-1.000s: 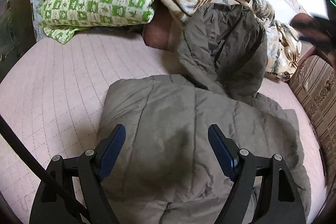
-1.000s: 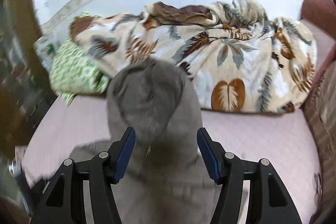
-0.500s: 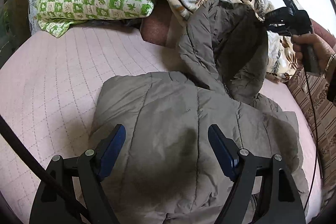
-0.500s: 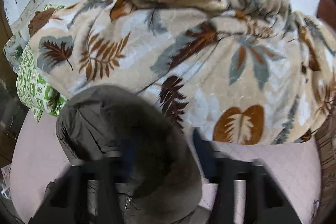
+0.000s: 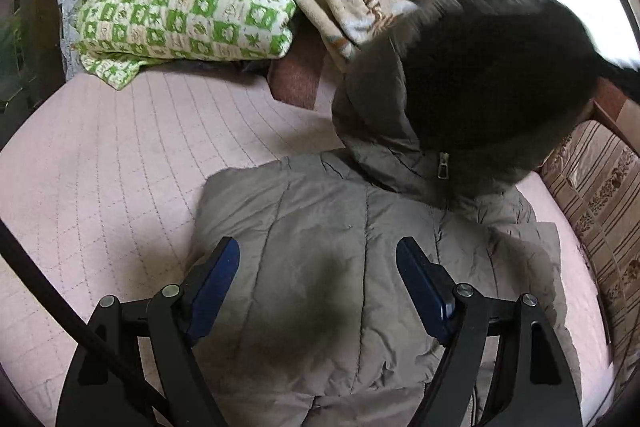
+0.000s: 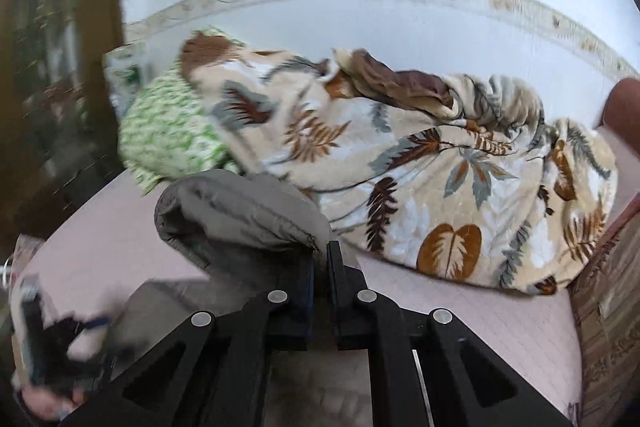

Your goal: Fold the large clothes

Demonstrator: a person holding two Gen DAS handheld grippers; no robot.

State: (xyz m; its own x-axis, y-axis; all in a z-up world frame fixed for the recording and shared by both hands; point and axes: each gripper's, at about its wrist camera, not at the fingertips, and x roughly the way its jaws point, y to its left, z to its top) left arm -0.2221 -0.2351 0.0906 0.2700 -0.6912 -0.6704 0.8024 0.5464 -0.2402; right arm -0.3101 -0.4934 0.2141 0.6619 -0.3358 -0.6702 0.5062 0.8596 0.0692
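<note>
Item: grey padded jacket (image 5: 320, 267), on bed (image 5: 120, 167), body folded flat. My right gripper (image 6: 320, 259) clamped on hood edge (image 6: 240, 211), lifted. My left gripper (image 5: 318, 281) apart, above body. Remaining: hood fold-over, final halving.
</note>
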